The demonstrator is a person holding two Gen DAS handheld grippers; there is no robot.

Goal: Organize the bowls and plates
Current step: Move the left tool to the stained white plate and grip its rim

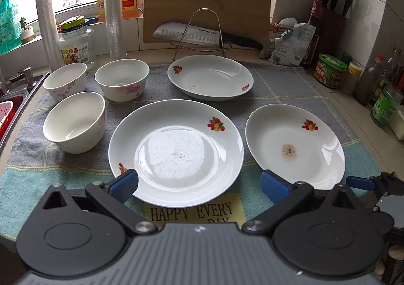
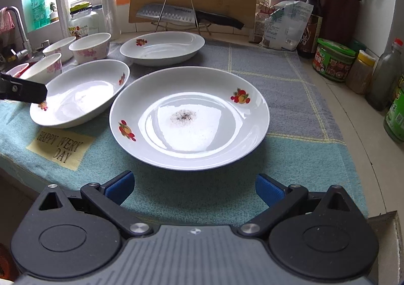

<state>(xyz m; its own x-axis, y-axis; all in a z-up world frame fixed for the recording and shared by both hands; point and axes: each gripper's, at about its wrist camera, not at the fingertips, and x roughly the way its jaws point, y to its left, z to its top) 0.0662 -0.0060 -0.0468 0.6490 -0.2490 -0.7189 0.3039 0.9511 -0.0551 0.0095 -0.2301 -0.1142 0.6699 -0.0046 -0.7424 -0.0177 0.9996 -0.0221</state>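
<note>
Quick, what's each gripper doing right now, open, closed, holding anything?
Left gripper: open, holding nothing, fingers either side of the near plate.
Right gripper: open, holding nothing, just short of the stained plate.

A pale kitchen surface [image 1: 335,98] carries a grey-and-teal checked towel [image 1: 63,159] that reaches its front edge. On the towel sit three white plates [image 1: 176,151] – middle, right, back – and three bowls [image 1: 75,121] clustered at the left. Beyond the towel, jars [image 1: 329,70] and bottles [image 1: 366,80] line the right side.
</note>
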